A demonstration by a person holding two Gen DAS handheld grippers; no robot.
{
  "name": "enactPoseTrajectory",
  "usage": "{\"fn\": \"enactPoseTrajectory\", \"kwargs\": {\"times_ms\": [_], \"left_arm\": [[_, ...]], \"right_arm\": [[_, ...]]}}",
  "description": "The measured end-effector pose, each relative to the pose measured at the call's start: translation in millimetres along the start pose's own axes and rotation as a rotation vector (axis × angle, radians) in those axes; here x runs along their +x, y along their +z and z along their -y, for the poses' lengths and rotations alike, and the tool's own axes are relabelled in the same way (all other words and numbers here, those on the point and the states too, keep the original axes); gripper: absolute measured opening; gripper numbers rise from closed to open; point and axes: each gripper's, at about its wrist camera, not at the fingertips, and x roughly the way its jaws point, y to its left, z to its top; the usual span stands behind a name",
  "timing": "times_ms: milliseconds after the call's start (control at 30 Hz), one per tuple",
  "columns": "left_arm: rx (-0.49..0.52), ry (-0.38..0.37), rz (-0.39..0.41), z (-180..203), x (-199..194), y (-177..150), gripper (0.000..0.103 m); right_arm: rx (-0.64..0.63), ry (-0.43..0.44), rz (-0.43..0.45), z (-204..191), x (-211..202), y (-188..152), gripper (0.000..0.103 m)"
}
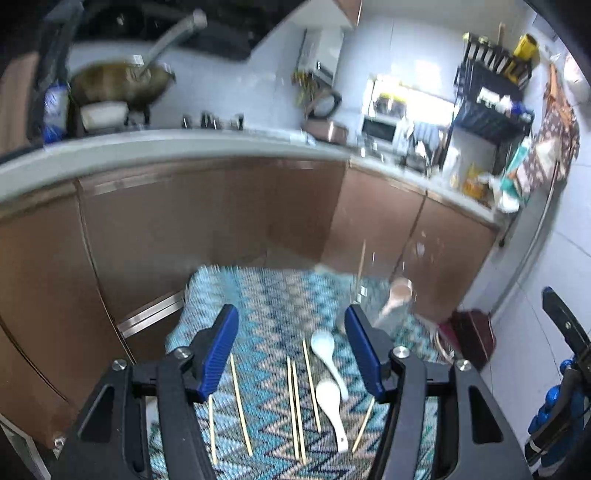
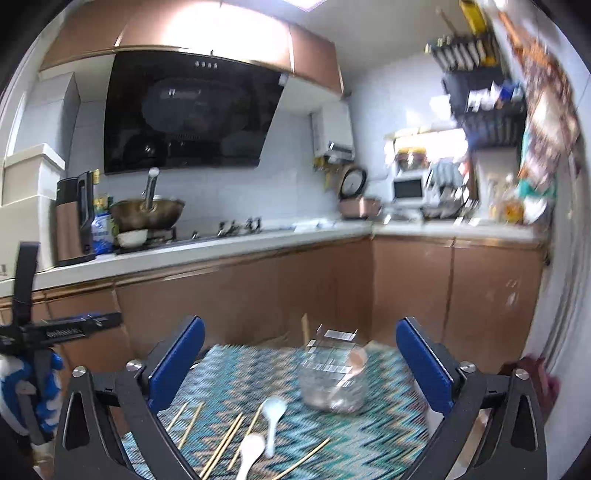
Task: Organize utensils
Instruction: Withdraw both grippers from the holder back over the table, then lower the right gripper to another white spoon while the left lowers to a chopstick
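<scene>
Jar (image 2: 332, 373) near far edge of cloth (image 2: 236, 376) holds two utensils; chopsticks (image 1: 295, 402), white spoons (image 1: 328, 398) remain; your left gripper (image 1: 291, 350) and right gripper (image 2: 301, 362) gape empty

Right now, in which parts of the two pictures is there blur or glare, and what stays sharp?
Left wrist view: cabinets and the clear jar smeared by motion, the white spoons fairly sharp, the window blown out. Right wrist view: the right-side shelf streaked, the jar blurred, ceiling light glare, fisheye-bent counter.
</scene>
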Motion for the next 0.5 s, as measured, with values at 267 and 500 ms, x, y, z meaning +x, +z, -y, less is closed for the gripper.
{"fn": "enactPoseTrajectory", "kwargs": {"times_ms": [267, 500], "left_arm": [[-0.006, -0.031, -0.258, -10, 86, -35, 0.039], [-0.020, -0.072, -0.463, -14, 159, -63, 0.028]], "right_arm": [[0.043, 0.120, -0.240, 18, 65, -54, 0.058], [0.068, 0.296, -0.452, 19, 125, -109, 0.031]]}}
